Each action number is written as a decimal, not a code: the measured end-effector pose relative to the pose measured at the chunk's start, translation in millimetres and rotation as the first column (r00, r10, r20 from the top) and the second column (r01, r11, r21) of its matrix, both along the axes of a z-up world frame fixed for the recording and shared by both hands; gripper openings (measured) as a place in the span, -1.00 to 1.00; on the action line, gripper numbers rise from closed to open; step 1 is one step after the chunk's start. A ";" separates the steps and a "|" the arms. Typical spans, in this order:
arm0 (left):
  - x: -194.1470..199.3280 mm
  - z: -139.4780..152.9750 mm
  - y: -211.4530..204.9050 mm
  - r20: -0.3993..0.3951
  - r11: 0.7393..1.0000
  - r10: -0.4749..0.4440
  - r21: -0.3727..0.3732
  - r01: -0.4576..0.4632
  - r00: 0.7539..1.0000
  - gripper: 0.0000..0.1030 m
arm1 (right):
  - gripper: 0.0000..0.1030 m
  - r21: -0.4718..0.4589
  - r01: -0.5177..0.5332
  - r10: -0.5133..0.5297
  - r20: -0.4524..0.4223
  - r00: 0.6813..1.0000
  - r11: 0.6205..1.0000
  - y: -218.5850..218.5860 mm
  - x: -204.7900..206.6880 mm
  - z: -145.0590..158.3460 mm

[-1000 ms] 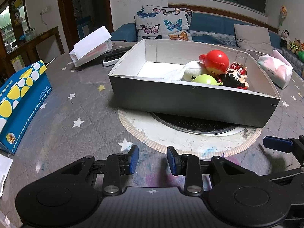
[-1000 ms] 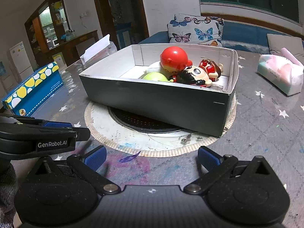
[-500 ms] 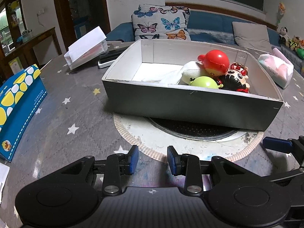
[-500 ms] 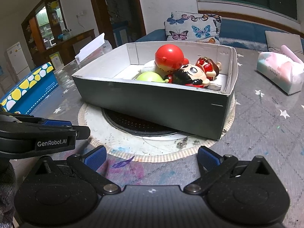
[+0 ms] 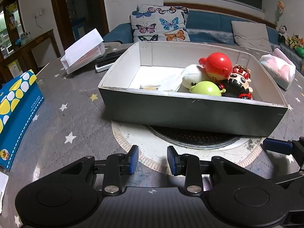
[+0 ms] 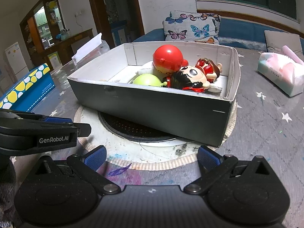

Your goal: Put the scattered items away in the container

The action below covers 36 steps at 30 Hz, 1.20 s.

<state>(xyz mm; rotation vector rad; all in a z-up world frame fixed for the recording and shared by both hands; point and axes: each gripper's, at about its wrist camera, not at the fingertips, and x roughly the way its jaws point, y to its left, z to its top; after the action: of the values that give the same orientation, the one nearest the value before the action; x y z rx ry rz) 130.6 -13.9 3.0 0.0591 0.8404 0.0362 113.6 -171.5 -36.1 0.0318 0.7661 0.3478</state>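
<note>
1. Left gripper (image 5: 152,159) has its jaws a small gap apart, holding nothing.
2. Right gripper (image 6: 151,156) is spread wide, also empty.
3. The box (image 5: 190,110) sits on the table (image 5: 62,117) ahead, with the red doll (image 5: 218,64), green ball (image 5: 206,88) and black-haired doll (image 6: 190,77) inside.

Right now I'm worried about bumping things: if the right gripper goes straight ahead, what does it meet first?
Most likely the dark near wall of the box. The open right gripper points at it over bare table; depth is hard to judge.
</note>
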 end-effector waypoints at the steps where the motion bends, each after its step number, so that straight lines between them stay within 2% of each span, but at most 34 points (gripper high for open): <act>1: 0.9 0.1 0.2 0.000 1.000 0.000 0.001 0.000 1.000 -0.31 | 1.00 -0.001 0.001 -0.001 0.000 1.000 1.000 0.5 0.9 -0.3; 36: 23.9 -0.6 -4.9 -0.006 0.999 -0.041 0.017 0.041 0.999 -0.31 | 1.00 0.005 0.045 -0.045 -0.007 0.999 0.999 10.0 14.3 -10.5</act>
<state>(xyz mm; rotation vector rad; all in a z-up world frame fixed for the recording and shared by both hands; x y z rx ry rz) 154.5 -18.8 2.4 0.0925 0.8445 0.0048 127.9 -161.5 -46.6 0.0547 0.7700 0.3064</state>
